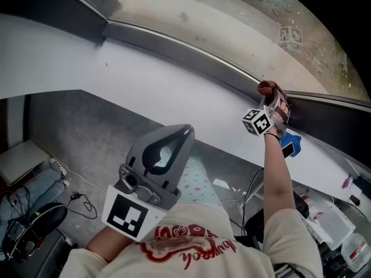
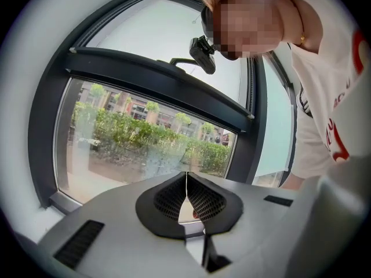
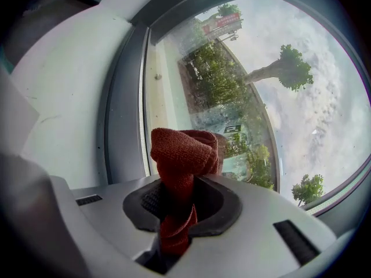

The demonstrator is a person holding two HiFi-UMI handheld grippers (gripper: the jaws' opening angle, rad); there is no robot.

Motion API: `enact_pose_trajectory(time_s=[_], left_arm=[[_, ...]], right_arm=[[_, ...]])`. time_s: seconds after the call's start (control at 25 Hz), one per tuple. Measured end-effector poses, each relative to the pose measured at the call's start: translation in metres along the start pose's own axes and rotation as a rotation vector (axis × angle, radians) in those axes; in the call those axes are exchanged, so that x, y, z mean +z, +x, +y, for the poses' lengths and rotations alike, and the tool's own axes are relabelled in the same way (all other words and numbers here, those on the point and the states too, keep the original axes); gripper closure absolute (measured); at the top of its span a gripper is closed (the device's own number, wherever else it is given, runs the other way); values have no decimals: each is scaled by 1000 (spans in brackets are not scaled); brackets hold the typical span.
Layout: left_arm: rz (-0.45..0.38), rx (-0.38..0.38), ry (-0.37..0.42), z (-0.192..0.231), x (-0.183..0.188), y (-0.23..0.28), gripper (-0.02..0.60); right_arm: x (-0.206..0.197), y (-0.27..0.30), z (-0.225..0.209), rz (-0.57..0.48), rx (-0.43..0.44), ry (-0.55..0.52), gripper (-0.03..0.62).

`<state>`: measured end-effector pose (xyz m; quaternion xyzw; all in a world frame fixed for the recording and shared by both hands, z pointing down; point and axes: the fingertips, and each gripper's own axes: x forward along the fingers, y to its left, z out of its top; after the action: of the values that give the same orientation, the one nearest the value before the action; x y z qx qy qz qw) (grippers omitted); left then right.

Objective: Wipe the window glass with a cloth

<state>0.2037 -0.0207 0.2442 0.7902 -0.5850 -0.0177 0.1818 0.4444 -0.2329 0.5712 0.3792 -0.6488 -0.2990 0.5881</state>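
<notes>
Beyond the grey frame (image 3: 123, 109), window glass (image 3: 249, 91); one red cloth (image 3: 181, 152), its tail hidden between the jaws, pinched by the right gripper (image 3: 177, 204); left gripper (image 2: 186, 194) closed, empty

Window glass (image 1: 232, 16) ran along the far edge of a broad white sill (image 1: 151, 80) and was set in a dark grey frame (image 1: 174, 50). The floor (image 1: 87, 126) below the sill was grey and speckled, with black cables (image 1: 81, 204) trailing near its left edge. Light was diffuse daylight. Outside, through the glass, were a green hedge (image 2: 145, 135) with buildings behind it, and trees (image 3: 293, 68) against an overcast sky (image 3: 324, 114).
</notes>
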Motion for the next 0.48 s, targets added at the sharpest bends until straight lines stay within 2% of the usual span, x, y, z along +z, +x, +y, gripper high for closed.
enact_pose_trajectory(time_s=[0.48], left_arm=[[21, -16, -33, 0, -12, 4, 560]], right_arm=[[-1, 15, 22, 28, 43, 10, 517]])
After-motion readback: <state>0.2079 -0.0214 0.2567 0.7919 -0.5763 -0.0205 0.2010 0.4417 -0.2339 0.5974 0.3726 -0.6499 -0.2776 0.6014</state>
